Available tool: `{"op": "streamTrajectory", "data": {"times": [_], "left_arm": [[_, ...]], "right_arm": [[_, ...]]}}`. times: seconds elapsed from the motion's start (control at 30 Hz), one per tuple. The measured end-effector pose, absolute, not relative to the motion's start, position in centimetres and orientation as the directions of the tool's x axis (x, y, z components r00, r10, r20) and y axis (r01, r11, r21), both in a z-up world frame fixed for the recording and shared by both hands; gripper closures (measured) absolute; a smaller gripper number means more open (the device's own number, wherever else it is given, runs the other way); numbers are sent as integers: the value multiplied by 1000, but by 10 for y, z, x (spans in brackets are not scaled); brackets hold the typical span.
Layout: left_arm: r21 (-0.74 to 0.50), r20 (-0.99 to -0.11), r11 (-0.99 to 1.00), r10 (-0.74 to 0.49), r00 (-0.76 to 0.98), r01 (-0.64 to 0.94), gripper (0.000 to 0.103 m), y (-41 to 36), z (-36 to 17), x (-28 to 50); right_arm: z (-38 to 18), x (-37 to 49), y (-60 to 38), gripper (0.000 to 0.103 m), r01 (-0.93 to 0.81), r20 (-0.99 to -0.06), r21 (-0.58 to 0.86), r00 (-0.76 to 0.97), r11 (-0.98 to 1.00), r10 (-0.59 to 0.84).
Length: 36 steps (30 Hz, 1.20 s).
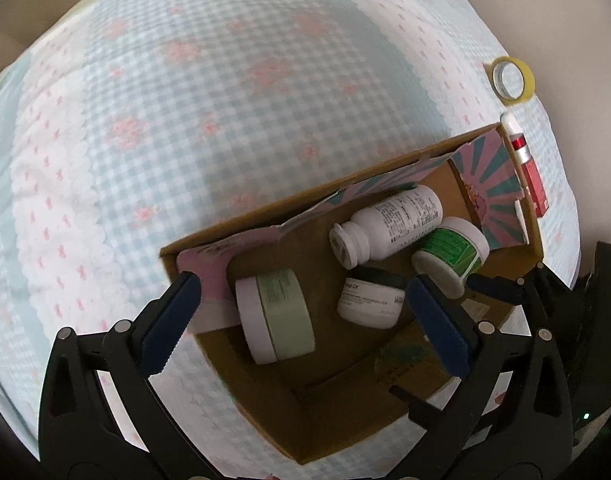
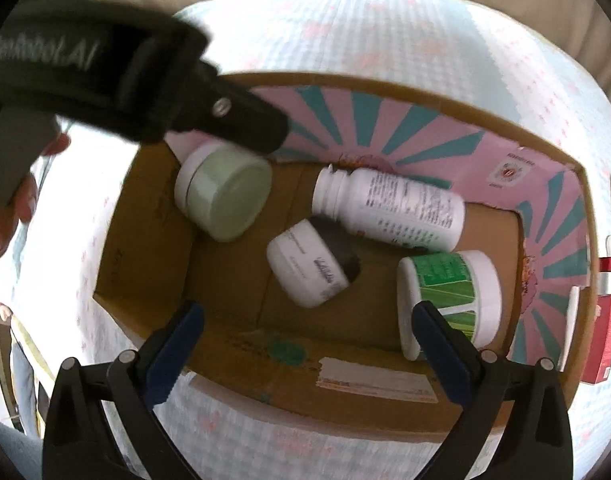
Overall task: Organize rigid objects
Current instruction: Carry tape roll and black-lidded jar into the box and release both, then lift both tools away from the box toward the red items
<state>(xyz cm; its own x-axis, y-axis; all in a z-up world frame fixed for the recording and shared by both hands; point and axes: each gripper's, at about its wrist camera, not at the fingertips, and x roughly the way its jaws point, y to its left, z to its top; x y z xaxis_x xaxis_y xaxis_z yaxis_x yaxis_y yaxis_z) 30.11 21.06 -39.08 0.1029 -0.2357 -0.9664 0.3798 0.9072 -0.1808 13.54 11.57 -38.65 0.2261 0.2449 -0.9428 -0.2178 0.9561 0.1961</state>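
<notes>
Four containers lie tipped on their sides on the floor of the open cardboard box [image 2: 153, 216]: a pale green jar [image 2: 225, 194] at one end, a white pill bottle [image 2: 389, 210] along the pink-and-teal flap, a small white jar with a dark lid [image 2: 309, 262] in the middle and a green-labelled tub [image 2: 449, 300] at the other end. Both the left gripper [image 1: 301, 320] and the right gripper [image 2: 305, 344] hang above the box with fingers spread wide, gripping nothing. Outside the box on the checked cloth [image 1: 185, 120] lie a roll of yellow tape [image 1: 513, 78] and a red packet [image 1: 535, 190].

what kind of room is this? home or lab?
Likely a home, perhaps a bedroom: a gingham quilt covers the surface, and a cardboard box holds cream jars and a pill bottle.
</notes>
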Motion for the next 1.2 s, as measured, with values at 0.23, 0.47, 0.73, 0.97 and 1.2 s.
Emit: {"op": "streamTrajectory", "data": {"times": [0.23, 0.47, 0.73, 0.97, 1.2], "left_arm": [[-168, -959, 914, -237, 152, 369, 0, 217, -359, 281], [-159, -946, 931, -239, 221, 328, 0, 226, -318, 249], [-141, -931, 951, -222, 291, 274, 0, 235, -267, 191], [-160, -907, 956, -240, 346, 245, 0, 221, -224, 142], [-167, -887, 962, -243, 392, 218, 0, 182, -199, 111]], "right_arm": [[-366, 131, 106, 0, -204, -942, 170, 255, 964, 220], [-330, 116, 104, 0, -216, -927, 158, 303, 964, 220], [-278, 84, 80, 0, -156, -911, 169, 353, 973, 215], [-226, 46, 42, 0, -57, -895, 181, 405, 982, 188], [-178, 17, -14, 0, 30, -880, 146, 460, 989, 116]]}}
